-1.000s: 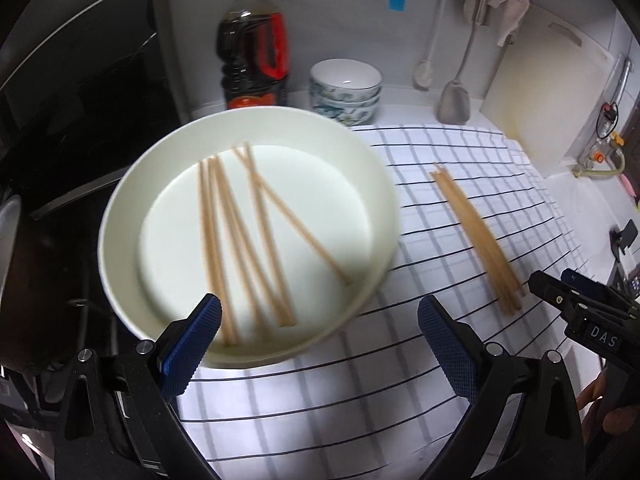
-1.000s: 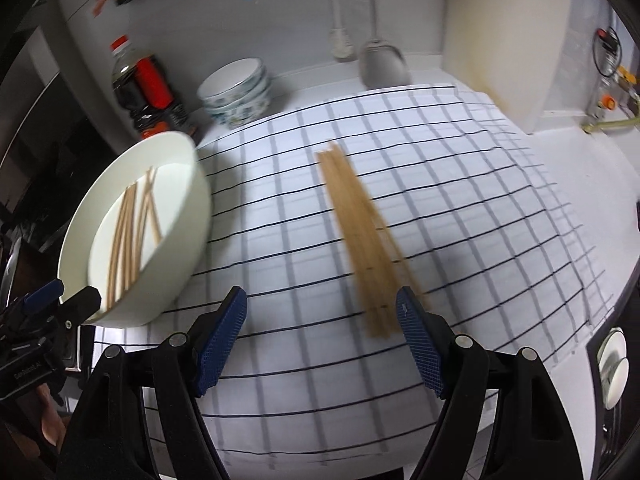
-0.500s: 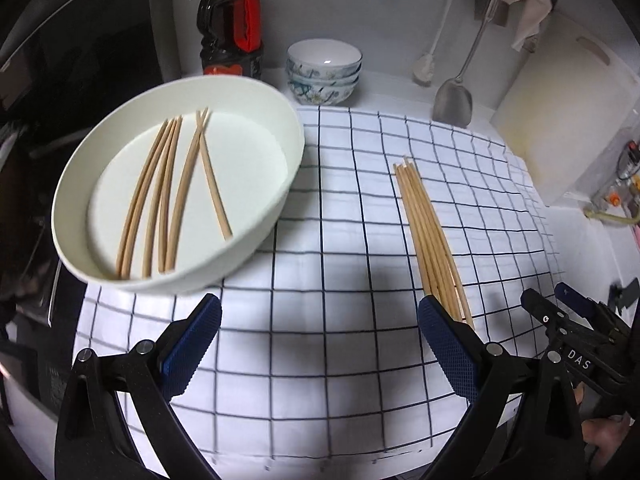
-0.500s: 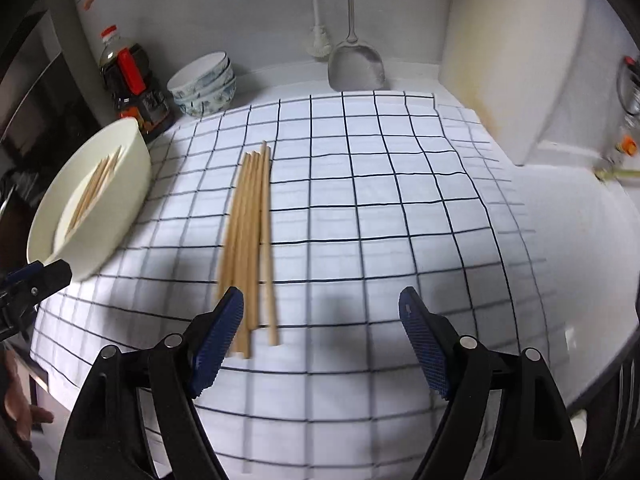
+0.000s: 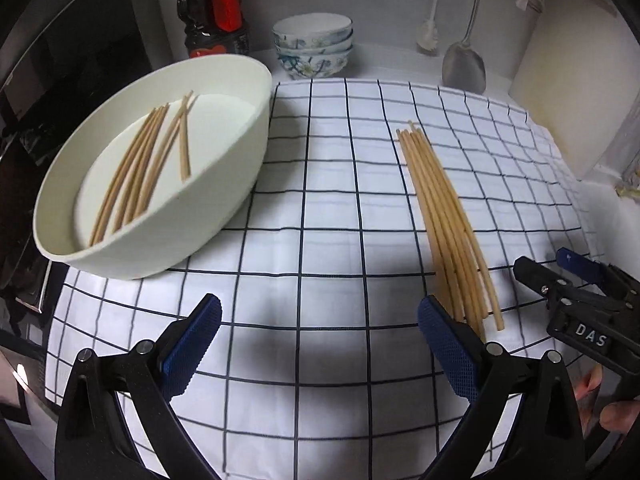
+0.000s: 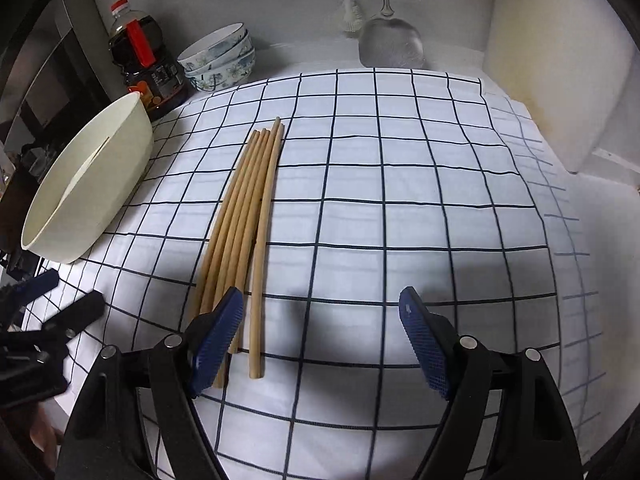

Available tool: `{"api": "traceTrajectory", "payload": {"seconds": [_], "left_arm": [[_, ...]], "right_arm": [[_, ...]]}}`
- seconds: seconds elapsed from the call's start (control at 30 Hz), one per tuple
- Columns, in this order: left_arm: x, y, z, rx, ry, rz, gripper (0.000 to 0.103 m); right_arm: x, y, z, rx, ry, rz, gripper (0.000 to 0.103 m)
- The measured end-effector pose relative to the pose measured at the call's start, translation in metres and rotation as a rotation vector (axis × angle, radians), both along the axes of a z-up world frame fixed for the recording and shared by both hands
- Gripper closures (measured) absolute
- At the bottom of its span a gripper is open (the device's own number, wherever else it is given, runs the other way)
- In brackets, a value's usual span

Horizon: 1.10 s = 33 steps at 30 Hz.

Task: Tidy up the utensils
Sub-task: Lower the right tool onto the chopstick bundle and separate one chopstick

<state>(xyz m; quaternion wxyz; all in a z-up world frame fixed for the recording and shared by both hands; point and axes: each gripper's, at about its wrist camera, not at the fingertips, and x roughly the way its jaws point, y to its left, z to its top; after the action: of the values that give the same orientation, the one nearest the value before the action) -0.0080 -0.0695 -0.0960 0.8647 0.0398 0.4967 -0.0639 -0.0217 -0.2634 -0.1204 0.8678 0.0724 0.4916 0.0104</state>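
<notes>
We judge the job about half done. A row of chopsticks (image 5: 448, 224) lies side by side on the checked cloth (image 5: 328, 208) that covers the bench, their far tips nearly level and their near ends fanning out a little. We count six or so in the right wrist view, though the nearest ends are partly hidden behind one finger. These look like the sorted ones.

A second lot of loose chopsticks (image 5: 140, 172) sits in the white basin (image 5: 224, 184) at the left edge of the cloth. Most lie roughly parallel, and two cross over them at an angle. We count perhaps seven, but they overlap too much to be sure. They are what is left to move, if the row on the cloth is indeed the goal.

The left gripper (image 5: 320, 340) has its fingers wide apart with nothing between them, above bare cloth between the basin and the row. The right gripper (image 6: 320, 336) is also spread and empty; its left finger (image 6: 218, 336) overlaps the near ends of the row, and we cannot tell whether it touches them.

Against the back wall stand an oil bottle (image 5: 214, 4), a stack of patterned bowls (image 5: 312, 46), a hanging spatula (image 5: 464, 64) and a cutting board (image 5: 576, 92), all untouched by either gripper.
</notes>
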Motion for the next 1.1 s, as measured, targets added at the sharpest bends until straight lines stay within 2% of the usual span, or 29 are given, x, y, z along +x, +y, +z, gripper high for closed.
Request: {"api": "traceTrajectory", "payload": {"seconds": [0.17, 0.3, 0.57, 0.77, 0.93, 1.1], "left_arm": [[0.002, -0.001, -0.018, -0.032, -0.013, -0.007, 0.006], [0.002, 0.000, -0.022, -0.054, -0.049, -0.011, 0.006], [0.009, -0.001, -0.028, -0.083, -0.040, -0.010, 0.006], [0.014, 0.000, -0.030, -0.109, -0.016, 0.011, 0.006], [0.015, -0.004, -0.026, -0.146, -0.023, 0.008, 0.006], [0.018, -0.016, -0.033, -0.135, 0.008, -0.006, 0.006]], "right_arm": [[0.007, 0.006, -0.011, -0.018, 0.004, 0.003, 0.027], [0.011, 0.010, -0.016, -0.035, -0.003, -0.004, 0.027], [0.014, 0.015, -0.024, -0.088, -0.002, 0.010, 0.027], [0.015, 0.021, -0.026, -0.171, -0.024, 0.054, 0.027], [0.016, 0.007, -0.025, -0.183, -0.025, 0.037, 0.027], [0.016, -0.015, -0.025, -0.181, -0.023, -0.002, 0.027]]}}
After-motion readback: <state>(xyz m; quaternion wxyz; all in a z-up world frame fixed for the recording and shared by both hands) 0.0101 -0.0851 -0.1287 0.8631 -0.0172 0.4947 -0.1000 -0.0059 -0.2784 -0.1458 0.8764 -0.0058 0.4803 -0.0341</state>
